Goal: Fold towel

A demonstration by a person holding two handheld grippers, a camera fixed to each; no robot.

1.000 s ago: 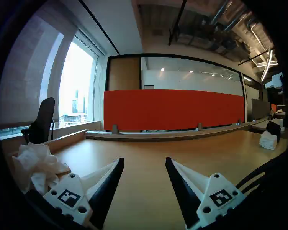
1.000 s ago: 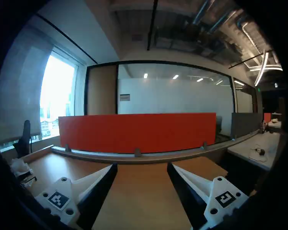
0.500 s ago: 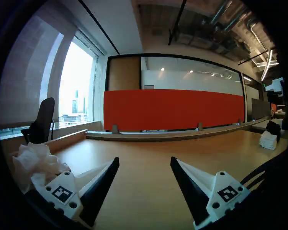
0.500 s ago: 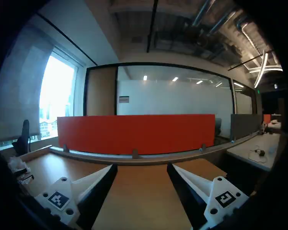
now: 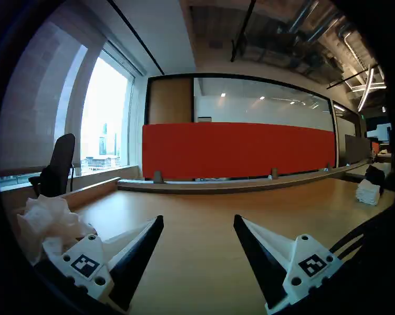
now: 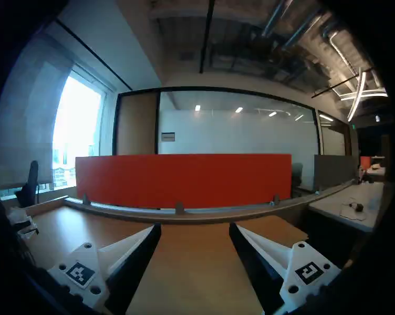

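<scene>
A crumpled white towel [image 5: 49,227] lies on the wooden table [image 5: 208,215] at the left of the left gripper view, just left of my left gripper [image 5: 197,226], which is open and holds nothing. A small stack of folded white towels [image 5: 367,192] sits far to the right on the same table. In the right gripper view my right gripper [image 6: 195,233] is open over bare wood, and a bit of the white crumpled towel [image 6: 20,218] shows at the far left edge.
A red divider panel [image 5: 239,149] runs along the table's far edge. A black office chair [image 5: 55,168] stands by the window at left. Another desk [image 6: 355,205] with small items lies to the right beyond a gap.
My left gripper's fingers spread wider apart a second ago and have held still since. The right gripper view has shifted slightly to the right and tilted up a little.
</scene>
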